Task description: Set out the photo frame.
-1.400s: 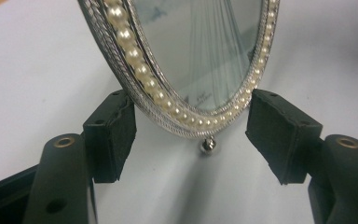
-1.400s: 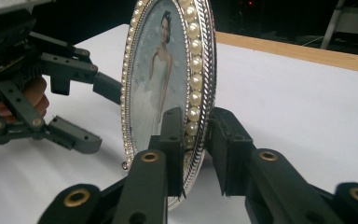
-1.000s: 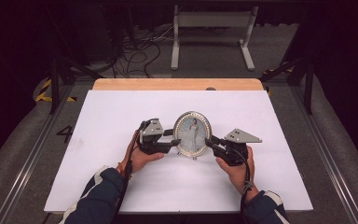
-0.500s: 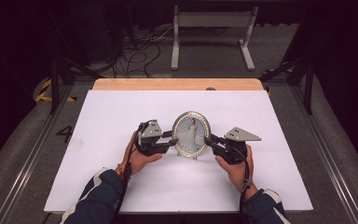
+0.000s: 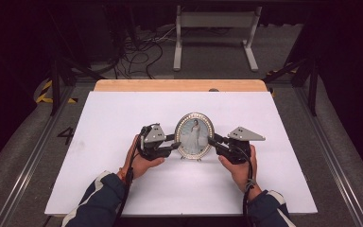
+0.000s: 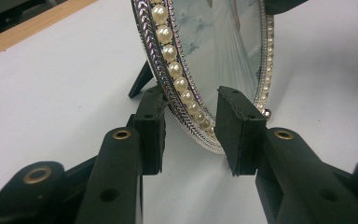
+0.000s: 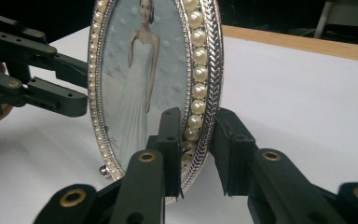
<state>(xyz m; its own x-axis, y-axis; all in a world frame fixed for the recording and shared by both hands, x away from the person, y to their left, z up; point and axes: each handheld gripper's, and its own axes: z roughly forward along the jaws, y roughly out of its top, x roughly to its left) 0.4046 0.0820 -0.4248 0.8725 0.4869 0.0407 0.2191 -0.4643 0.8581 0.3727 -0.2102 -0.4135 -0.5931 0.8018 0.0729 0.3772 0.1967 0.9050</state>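
Note:
An oval picture frame (image 5: 194, 135) with a pearl and silver rim stands upright on its back leg (image 6: 140, 81) in the middle of the table; it holds a photo of a person in a white gown (image 7: 135, 93). My left gripper (image 5: 176, 144) comes in from the left. Its jaws have just been closing, and both pads (image 6: 240, 135) now press the lower rim (image 6: 186, 93) between them. My right gripper (image 5: 211, 141) holds the opposite edge, one pad on the front and one behind the rim (image 7: 200, 107). Its jaws have eased a little, with the rim still between them.
The frame stands on a white board (image 5: 123, 118) with a wooden strip (image 5: 179, 85) along the far edge. Beyond the table are floor cables (image 5: 137, 47) and a white metal stand (image 5: 212, 28). Metal rails (image 5: 33, 156) run along both sides.
The left gripper's jaws have narrowed onto the frame's left edge. The frame and both hands stay almost where they were.

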